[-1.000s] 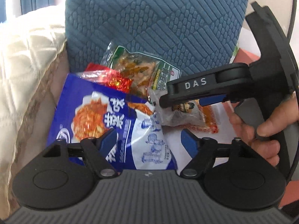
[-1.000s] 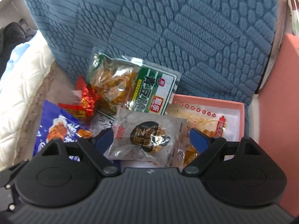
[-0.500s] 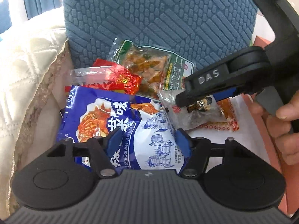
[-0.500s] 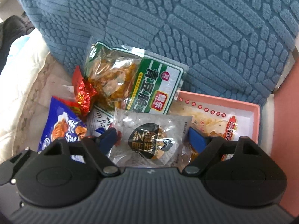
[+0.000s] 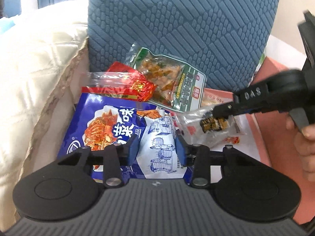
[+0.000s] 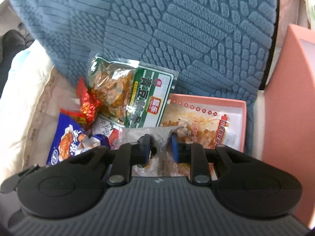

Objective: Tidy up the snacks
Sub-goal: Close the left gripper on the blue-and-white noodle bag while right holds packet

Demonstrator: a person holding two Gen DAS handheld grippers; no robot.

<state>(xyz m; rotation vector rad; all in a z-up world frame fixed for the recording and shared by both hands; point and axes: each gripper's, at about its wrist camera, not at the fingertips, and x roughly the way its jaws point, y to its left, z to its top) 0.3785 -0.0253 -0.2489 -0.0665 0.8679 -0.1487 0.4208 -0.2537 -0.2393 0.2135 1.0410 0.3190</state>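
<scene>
Nearest the left wrist camera, the left gripper (image 5: pixel 156 147) has its jaws closing on the blue snack bag (image 5: pixel 118 129): the blue pads press the white, bunched part of the bag from both sides, so the bag is pinched between them. The rest of the bag spreads out to the left beneath the fingers.

The right gripper (image 6: pixel 160 147) is likewise closing, and its pads squeeze the crumpled top of a clear small packet (image 6: pixel 159 137) held between them. In the left view the same packet (image 5: pixel 208 124) hangs from the tips of that gripper, just right of the blue bag, with the person's hand (image 5: pixel 303 143) on the handle at the right edge.

Just beyond the blue bag lies a red foil packet (image 5: pixel 137 82), touching its upper edge. Behind that, a green-labelled bag (image 6: pixel 130 96) leans toward the blue textured cushion (image 6: pixel 157 29). To the right of it sits a pink box (image 6: pixel 243 118) with an orange-printed packet (image 6: pixel 200 125) lying inside, directly ahead of the right gripper. A cream quilted fabric (image 5: pixel 33 74) lies at the far left.
</scene>
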